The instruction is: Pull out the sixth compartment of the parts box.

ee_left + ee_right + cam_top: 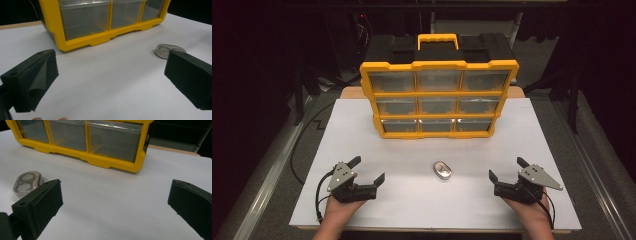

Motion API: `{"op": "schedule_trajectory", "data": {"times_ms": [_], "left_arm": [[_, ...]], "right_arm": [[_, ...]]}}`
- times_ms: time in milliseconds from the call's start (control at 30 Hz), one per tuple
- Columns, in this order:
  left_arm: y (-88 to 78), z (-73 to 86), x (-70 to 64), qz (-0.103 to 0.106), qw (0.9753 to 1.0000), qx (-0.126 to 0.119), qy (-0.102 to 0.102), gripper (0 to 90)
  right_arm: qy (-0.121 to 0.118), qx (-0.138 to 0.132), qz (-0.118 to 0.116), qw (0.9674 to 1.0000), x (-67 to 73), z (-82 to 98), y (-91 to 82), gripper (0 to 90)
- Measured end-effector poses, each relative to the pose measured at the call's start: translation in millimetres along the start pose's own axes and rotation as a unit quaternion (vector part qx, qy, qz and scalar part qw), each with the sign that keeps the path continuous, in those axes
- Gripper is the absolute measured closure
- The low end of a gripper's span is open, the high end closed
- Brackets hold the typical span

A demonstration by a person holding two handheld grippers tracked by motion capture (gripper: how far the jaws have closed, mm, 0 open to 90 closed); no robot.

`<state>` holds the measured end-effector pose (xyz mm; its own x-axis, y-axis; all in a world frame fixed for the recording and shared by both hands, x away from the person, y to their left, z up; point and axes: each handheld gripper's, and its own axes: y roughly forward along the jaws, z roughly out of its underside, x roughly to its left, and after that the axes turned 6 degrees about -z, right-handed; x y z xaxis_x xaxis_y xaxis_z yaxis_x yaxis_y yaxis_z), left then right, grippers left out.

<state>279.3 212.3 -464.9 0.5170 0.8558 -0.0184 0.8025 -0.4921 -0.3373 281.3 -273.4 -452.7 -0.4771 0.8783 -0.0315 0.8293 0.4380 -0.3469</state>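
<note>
Item 1: left gripper point(368, 170), resting low at the near left of the bench point(362, 150), held from below by a hand point(337, 210). Its fingers point(32, 80) are standing wide apart and are gripping nothing; bare white surface is showing between them in the left gripper view.

Item 2: right gripper point(507, 169), sitting at the near right of the bench, mirroring the left one. Its fingers point(40, 205) are likewise spread wide and are holding nothing. A grey three-cornered plate is riding on top of each gripper.

Item 3: small oval clear container point(442, 170), lying flat on the bench between the two grippers, apart from both, and slightly nearer the right one in the high view. In the right gripper view point(27, 183) two round pale shapes are showing through its top; it is lying just beyond the left-hand finger there. In the left gripper view point(165, 50) it is partly hiding behind the right-hand finger.

Item 4: yellow drawer organiser point(439, 99), standing upright at the far middle of the bench, well apart from the container, its front facing the person. Nine clear drawers are sitting shut in three rows of three; a yellow carry handle point(438, 40) is rising at the top.
</note>
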Motion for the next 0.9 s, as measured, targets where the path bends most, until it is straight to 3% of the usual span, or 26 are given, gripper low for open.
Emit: {"op": "schedule_trajectory", "data": {"times_ms": [200, 267, 567, 733, 900], "left_arm": [[-0.2, -1.1, -0.5, 0.008, 0.9999, 0.015, -0.001, 0.2], [-2.5, -2.4, 0.3, 0.007, 0.9999, 0.005, -0.006, 0.2], [0.2, -0.2, -0.1, 0.002, 1.0, 0.007, 0.002, 0.2], [0.9, 0.7, 0.3, -0.005, 0.9997, 0.014, 0.018, 0.2], [0.0, -0.2, 3.4, -0.007, 0.9999, 0.009, 0.006, 0.2]], "right_arm": [[-0.005, 0.011, 0.01, 0.9999, -2.3, -4.5, 12.5, 0.0], [0.001, 0.012, 0.009, 0.9999, -2.9, -5.9, 15.2, 0.0], [-0.01, 0.019, 0.01, 0.9997, -6.7, -13.6, 33.8, 0.0], [-0.012, 0.02, 0.014, 0.9996, -11.6, -17.0, 47.2, 0.1], [-0.013, 0.025, 0.019, 0.9994, -17.1, -19.9, 57.6, 0.2]]}}
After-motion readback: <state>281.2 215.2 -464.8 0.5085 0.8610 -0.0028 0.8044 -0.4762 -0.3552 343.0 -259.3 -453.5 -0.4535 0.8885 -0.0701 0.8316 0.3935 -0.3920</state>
